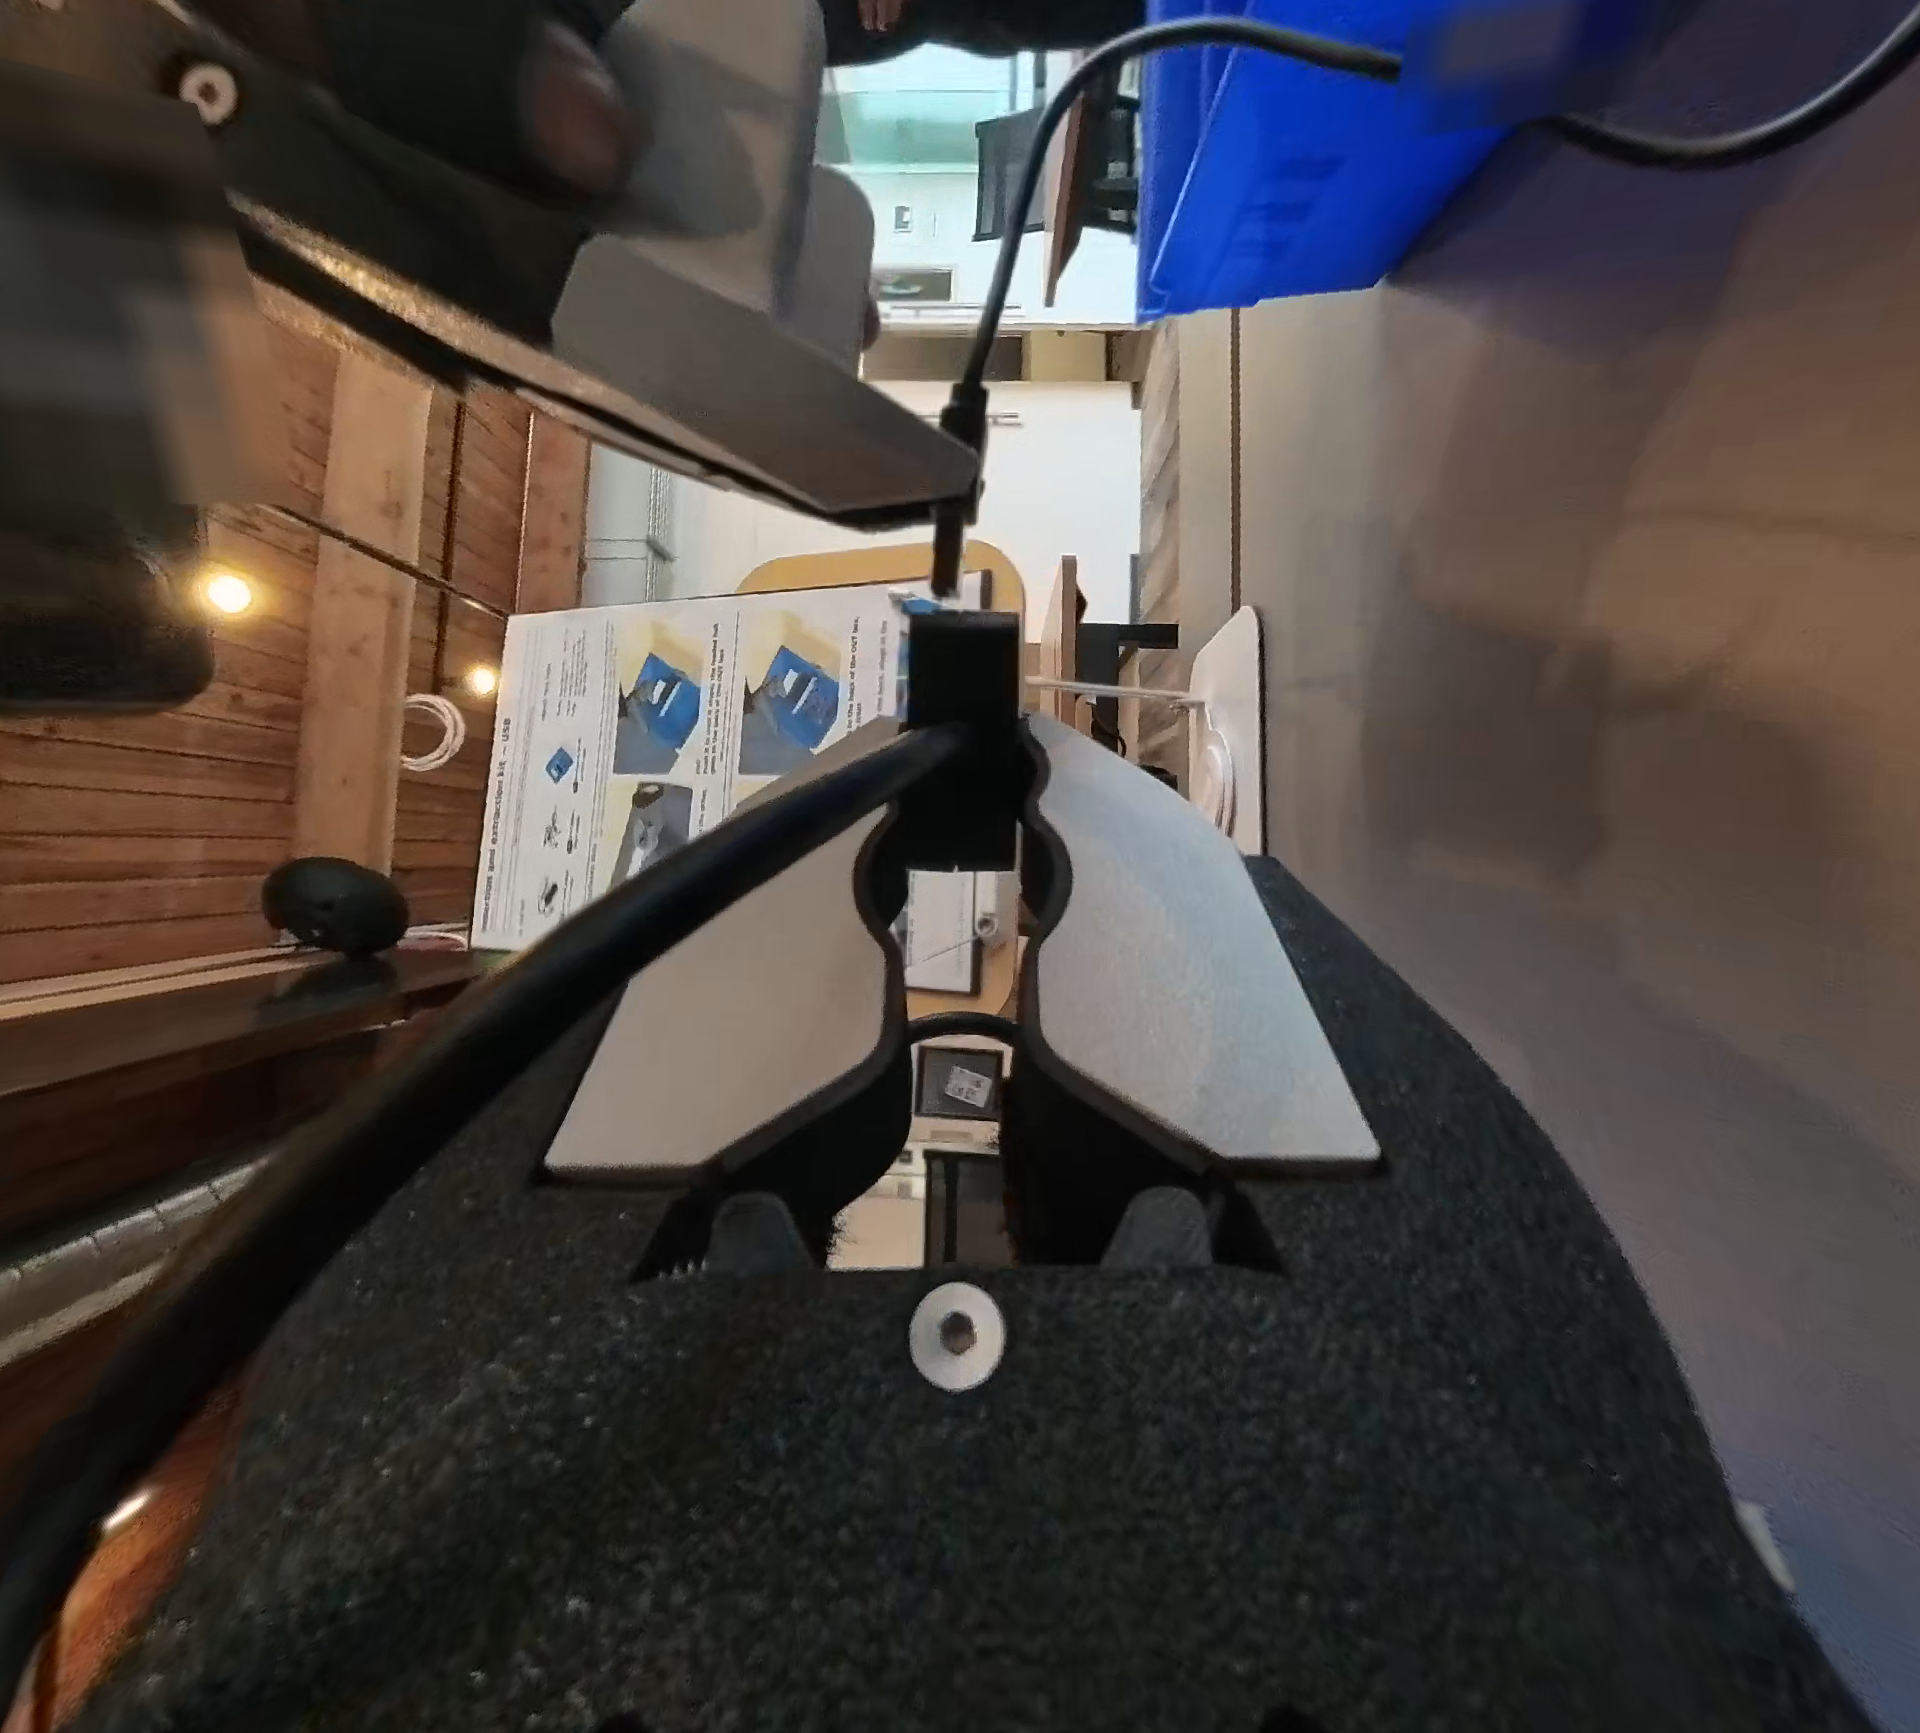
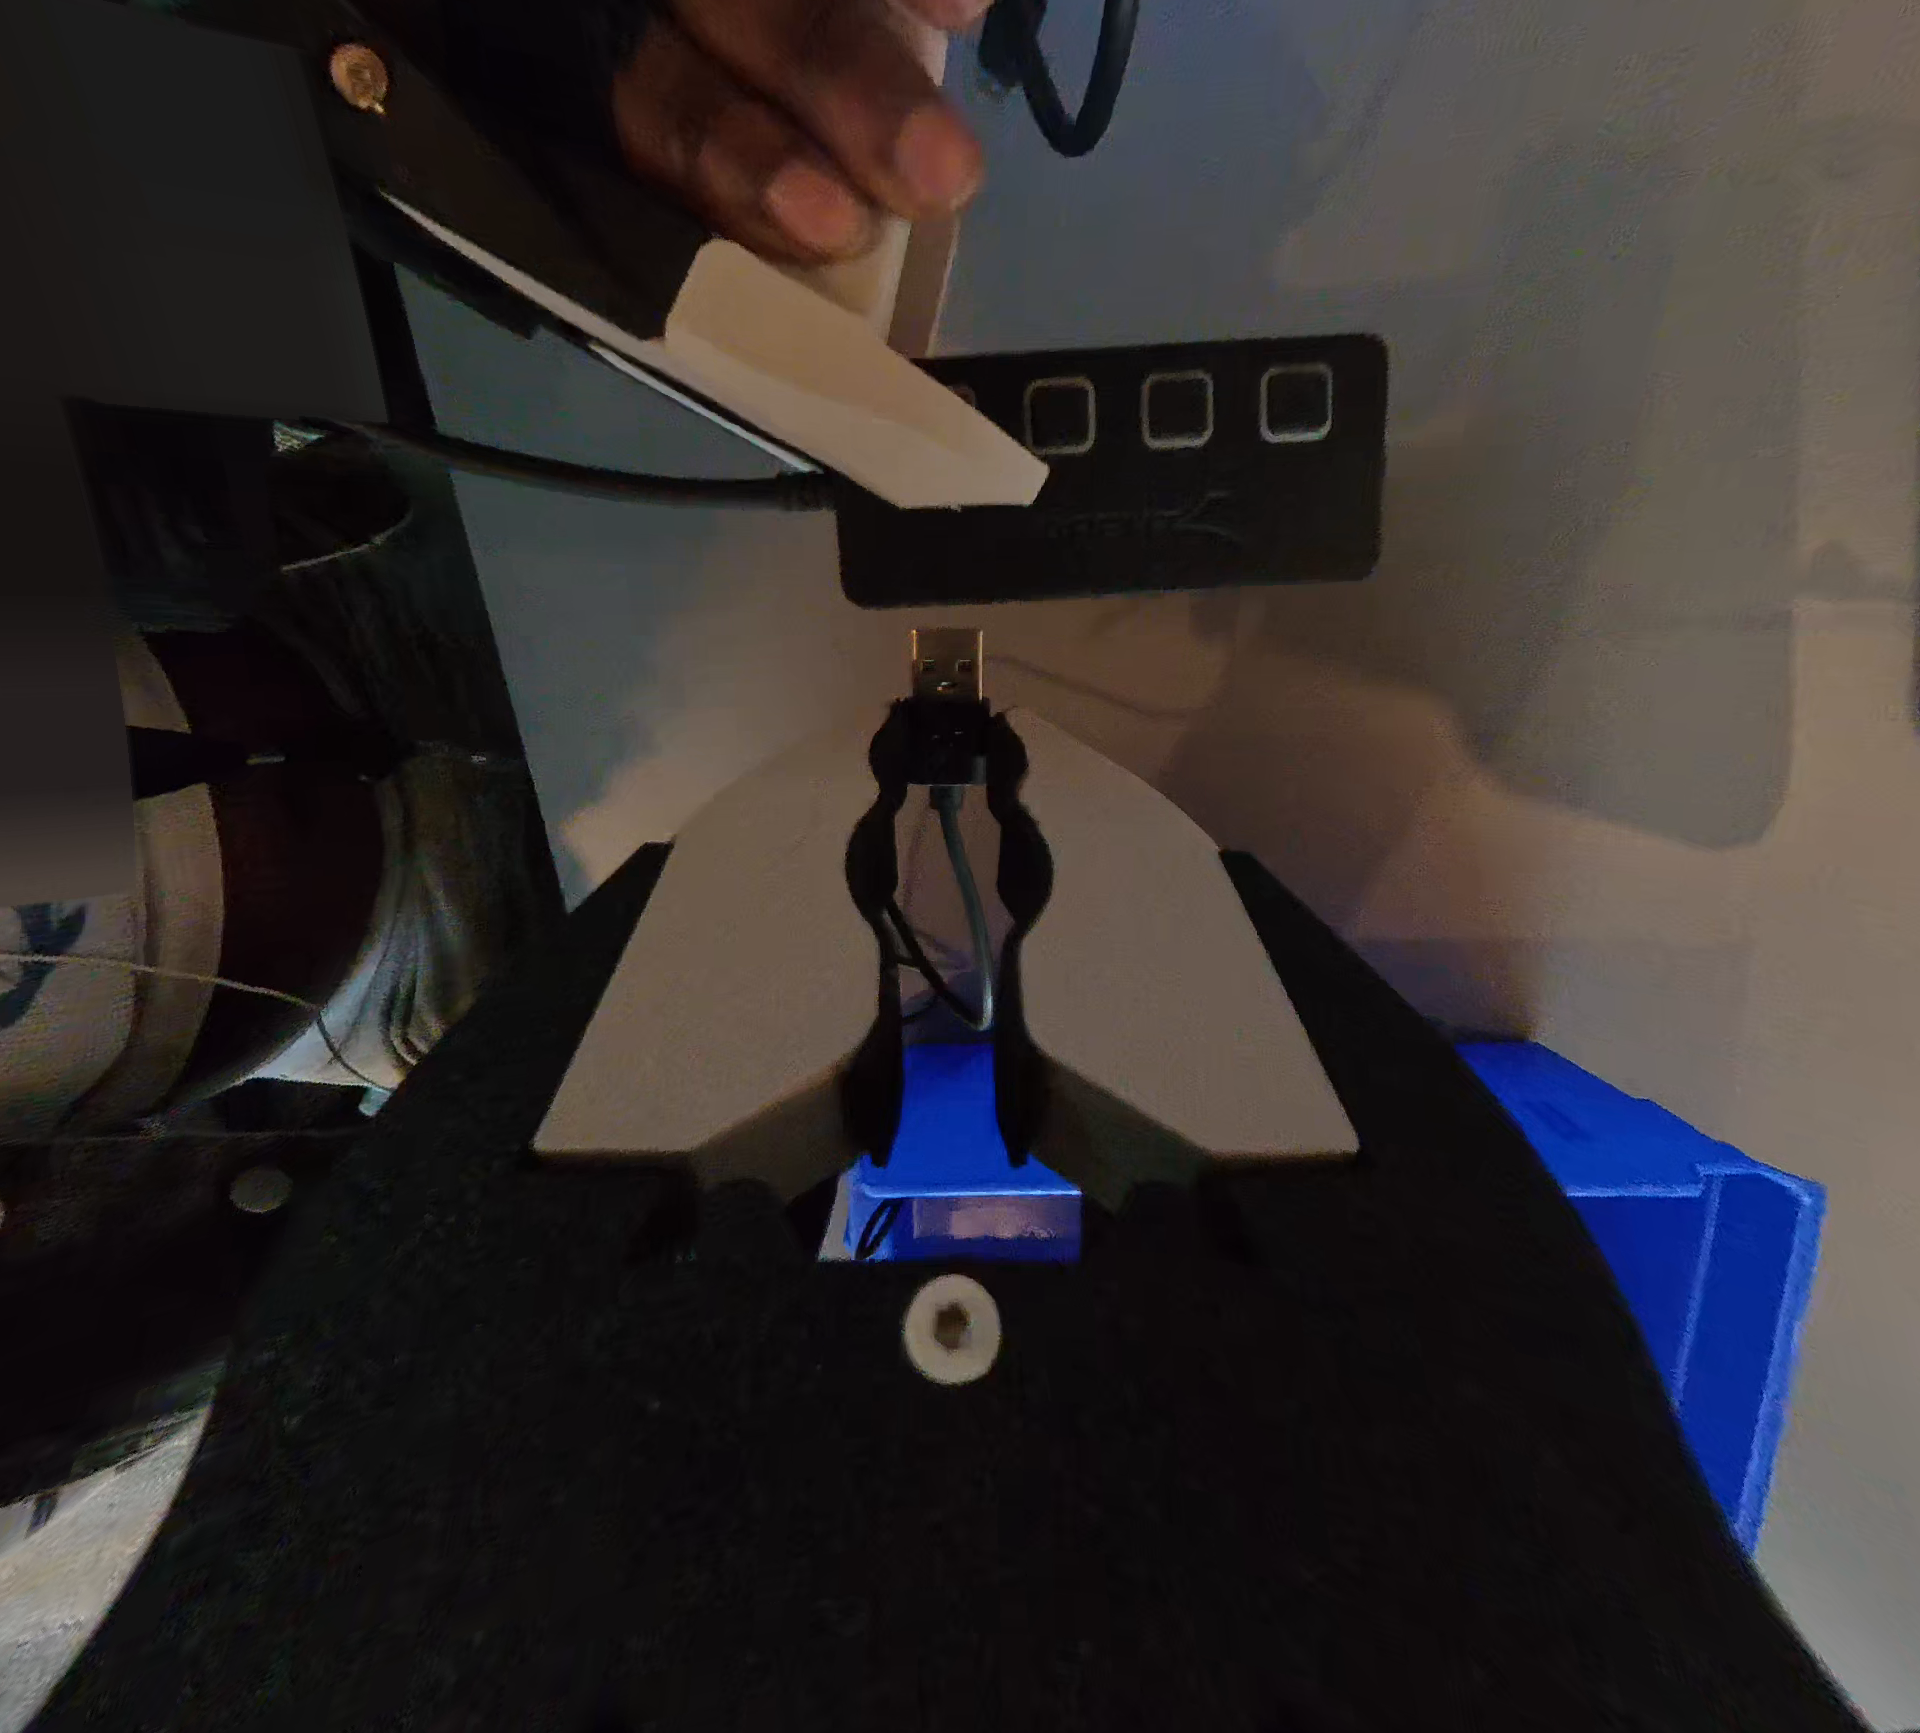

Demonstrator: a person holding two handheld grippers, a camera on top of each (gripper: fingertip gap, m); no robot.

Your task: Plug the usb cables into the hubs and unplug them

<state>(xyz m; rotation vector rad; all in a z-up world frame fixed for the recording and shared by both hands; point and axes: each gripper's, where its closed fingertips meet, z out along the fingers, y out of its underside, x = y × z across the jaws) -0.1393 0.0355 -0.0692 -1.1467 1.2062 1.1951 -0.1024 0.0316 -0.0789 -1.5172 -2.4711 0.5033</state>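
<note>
My left gripper (image 1: 961, 748) is shut on one end of a black USB hub (image 1: 961, 675), seen end-on, and holds it above the grey table. The hub's own cable (image 1: 520, 987) trails off to the lower left. In the right wrist view the hub (image 2: 1143, 520) lies crosswise with several square buttons on top, and a white finger of the left gripper (image 2: 862, 405) covers its left end. My right gripper (image 2: 945, 743) is shut on a black USB plug (image 2: 945, 670). The plug's metal tip points at the hub's near side, a small gap short of it.
Blue plastic bins (image 1: 1403, 73) stand on the grey table (image 1: 1610, 748); one also shows in the right wrist view (image 2: 1683, 1268). A printed instruction sheet (image 1: 675, 748) stands behind the hub. A loose black cable loop (image 2: 1070, 21) hangs beyond it. A person's hand (image 2: 810, 73) grips the left gripper. The grippers' ends are close to 4 centimetres from one another.
</note>
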